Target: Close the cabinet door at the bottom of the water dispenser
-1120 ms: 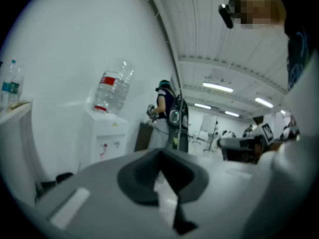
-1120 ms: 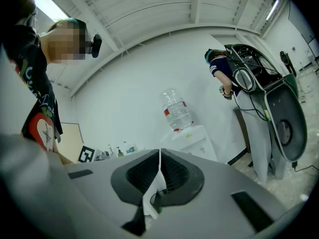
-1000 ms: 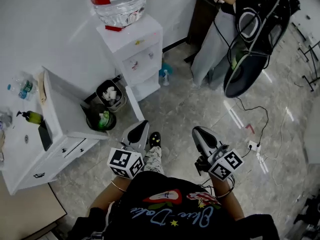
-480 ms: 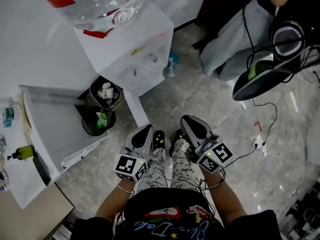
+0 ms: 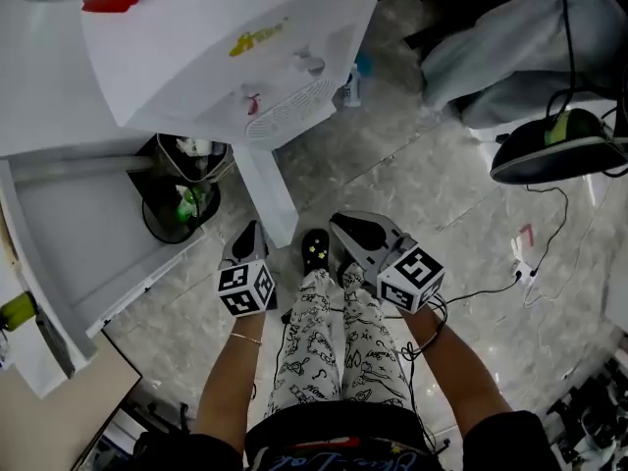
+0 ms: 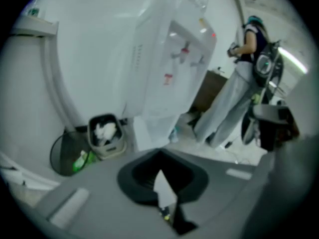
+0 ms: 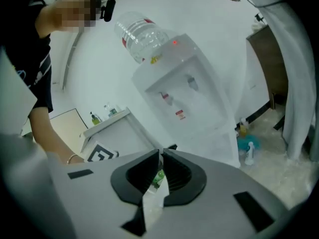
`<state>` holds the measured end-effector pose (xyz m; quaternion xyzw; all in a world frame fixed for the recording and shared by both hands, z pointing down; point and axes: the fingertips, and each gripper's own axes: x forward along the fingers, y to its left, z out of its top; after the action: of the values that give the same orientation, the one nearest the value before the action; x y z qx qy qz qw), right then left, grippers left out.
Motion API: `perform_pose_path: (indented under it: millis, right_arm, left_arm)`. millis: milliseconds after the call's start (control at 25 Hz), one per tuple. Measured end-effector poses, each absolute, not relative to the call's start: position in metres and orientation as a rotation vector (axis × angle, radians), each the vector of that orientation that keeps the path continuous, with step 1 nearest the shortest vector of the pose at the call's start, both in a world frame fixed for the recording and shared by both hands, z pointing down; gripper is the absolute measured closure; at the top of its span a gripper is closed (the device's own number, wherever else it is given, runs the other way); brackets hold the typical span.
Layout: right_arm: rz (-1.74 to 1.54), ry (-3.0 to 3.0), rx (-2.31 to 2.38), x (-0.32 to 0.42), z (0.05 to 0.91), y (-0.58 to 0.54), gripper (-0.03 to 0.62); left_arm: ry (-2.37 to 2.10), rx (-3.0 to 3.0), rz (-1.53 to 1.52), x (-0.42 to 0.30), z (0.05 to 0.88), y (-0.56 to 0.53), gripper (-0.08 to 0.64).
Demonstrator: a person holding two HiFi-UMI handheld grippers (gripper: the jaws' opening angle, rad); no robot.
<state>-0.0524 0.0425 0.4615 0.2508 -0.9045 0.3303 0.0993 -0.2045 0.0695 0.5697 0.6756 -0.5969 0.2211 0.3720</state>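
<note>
The white water dispenser fills the top of the head view, its red and blue taps above the base. Its white cabinet door stands open, swung out over the floor toward me. My left gripper is shut and empty, its tip just left of the door's outer edge; whether they touch is unclear. My right gripper is shut and empty, to the right of the door and apart from it. The left gripper view has the door just past the left gripper. The right gripper points at the dispenser.
Two dark waste bins sit left of the door against a white side cabinet. A spray bottle stands right of the dispenser. A person in grey trousers stands at right. A cable and power strip lie on the marble floor.
The view has come much closer to the dispenser. Both grippers have moved forward toward the open door, the left one ending beside its outer edge. Both have stayed shut.
</note>
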Motion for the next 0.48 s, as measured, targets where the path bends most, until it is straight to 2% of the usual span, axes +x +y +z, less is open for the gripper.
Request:
perform_pose_path:
  millis: [200, 320, 480]
  right_arm:
    - [1.110, -2.597, 0.719, -0.063, 0.502, 0.065, 0.575]
    - [1.155, -2.557, 0.785, -0.056, 0.518, 0.065, 0.575]
    - [1.168, -2.505, 0.844, -0.046, 0.537, 0.059, 0.575]
  left_arm:
    - [-1.584, 1.403, 0.603, -0.248, 0.651, 0.101, 0.568]
    - [-1.493, 1.374, 0.583, -0.242, 0.675, 0.110, 0.568]
    - [-1.447, 1.480, 0.711, -0.239, 0.689, 0.114, 0.568]
